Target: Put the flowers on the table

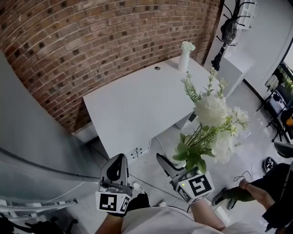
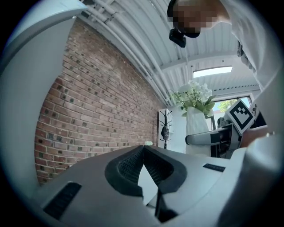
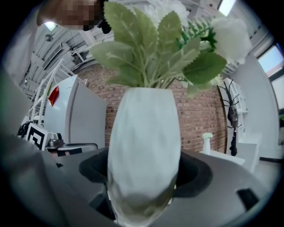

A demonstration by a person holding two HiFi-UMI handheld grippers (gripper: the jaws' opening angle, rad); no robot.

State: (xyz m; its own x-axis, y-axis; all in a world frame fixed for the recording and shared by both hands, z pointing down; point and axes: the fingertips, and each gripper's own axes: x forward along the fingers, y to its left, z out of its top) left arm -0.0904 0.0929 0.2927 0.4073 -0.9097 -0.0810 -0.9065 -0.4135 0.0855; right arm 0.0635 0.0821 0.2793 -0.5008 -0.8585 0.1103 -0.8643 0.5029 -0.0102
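Right gripper (image 1: 176,167) clamps a white vase (image 3: 144,146) of flowers (image 1: 215,114) upright for carrying, short of the white table (image 1: 132,105); left gripper (image 1: 116,168) closed, empty.

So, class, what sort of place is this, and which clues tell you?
Probably an office or studio: a bare brick wall, a white table with a cable hole, and a coat stand in the corner.

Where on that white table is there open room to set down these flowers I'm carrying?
Nearly all of the white table is bare: the wide stretch from the end nearest you up past the cable hole by the brick wall. The only taken spot is the far corner, where a small white vase stands; keep clear of it.
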